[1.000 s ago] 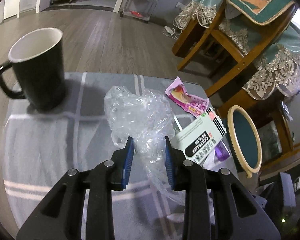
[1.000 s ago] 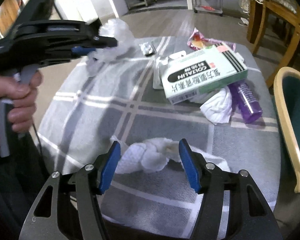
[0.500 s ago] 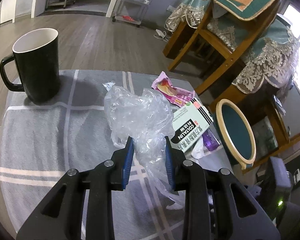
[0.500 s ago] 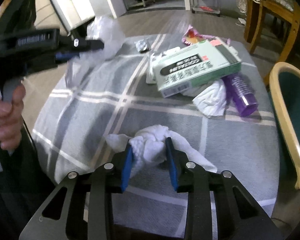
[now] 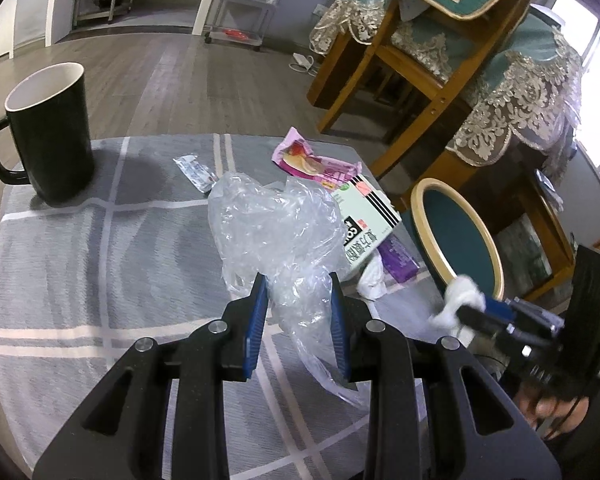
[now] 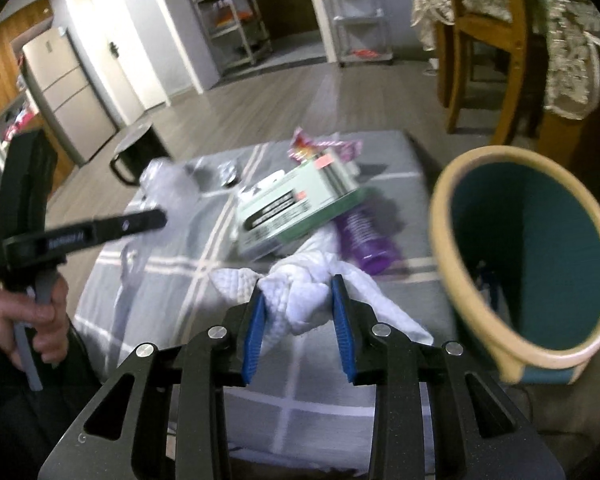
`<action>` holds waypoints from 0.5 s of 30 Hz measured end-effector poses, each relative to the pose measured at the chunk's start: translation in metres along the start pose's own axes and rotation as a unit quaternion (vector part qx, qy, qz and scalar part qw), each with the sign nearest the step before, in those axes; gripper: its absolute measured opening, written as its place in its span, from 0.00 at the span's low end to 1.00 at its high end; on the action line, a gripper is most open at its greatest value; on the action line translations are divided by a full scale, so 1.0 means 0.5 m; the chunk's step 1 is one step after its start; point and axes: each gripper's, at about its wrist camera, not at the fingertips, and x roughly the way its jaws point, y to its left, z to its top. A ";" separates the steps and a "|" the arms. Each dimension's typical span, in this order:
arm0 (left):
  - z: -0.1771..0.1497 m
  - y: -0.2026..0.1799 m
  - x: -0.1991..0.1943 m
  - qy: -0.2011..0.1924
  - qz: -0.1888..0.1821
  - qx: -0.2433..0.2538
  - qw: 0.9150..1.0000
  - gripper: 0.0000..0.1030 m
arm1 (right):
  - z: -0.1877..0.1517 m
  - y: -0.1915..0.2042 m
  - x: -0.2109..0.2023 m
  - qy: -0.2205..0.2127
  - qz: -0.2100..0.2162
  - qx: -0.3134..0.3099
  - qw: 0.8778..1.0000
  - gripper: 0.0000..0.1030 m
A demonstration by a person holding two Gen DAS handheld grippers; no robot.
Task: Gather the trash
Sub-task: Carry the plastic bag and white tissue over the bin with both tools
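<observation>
My left gripper (image 5: 298, 280) is shut on a crumpled clear plastic bag (image 5: 276, 228), held above the grey checked tablecloth (image 5: 80, 280). My right gripper (image 6: 298, 282) is shut on a wad of white tissue (image 6: 308, 296), lifted off the cloth. It also shows in the left wrist view at the right edge, where the tissue (image 5: 462, 294) hangs near the bin. A teal bin with a cream rim (image 6: 528, 264) stands just right of the table. On the cloth lie a green-white box (image 6: 296, 208), a purple bottle (image 6: 366, 240), a pink wrapper (image 5: 316, 162) and a small foil sachet (image 5: 194, 172).
A black mug (image 5: 48, 132) stands at the cloth's far left. Another white tissue (image 5: 374, 284) lies under the box. Wooden chairs with lace-trimmed covers (image 5: 440, 76) stand behind the bin. A person's hand (image 6: 32, 312) grips the left tool's handle.
My right gripper closed on the white tissue, then lifted it and swung right toward the bin. My left gripper kept its grip on the plastic bag and drifted sideways.
</observation>
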 end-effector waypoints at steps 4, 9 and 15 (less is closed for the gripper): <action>-0.003 -0.013 0.003 0.003 -0.003 0.003 1.000 0.28 | 0.014 -0.032 -0.023 -0.019 -0.015 0.014 1.000 0.33; -0.006 -0.034 0.012 0.008 -0.010 0.008 1.000 0.27 | 0.025 -0.076 -0.060 -0.043 -0.032 0.033 0.998 0.33; -0.002 -0.086 0.035 0.018 -0.021 0.029 0.999 0.28 | 0.032 -0.130 -0.080 -0.063 -0.048 0.064 0.995 0.33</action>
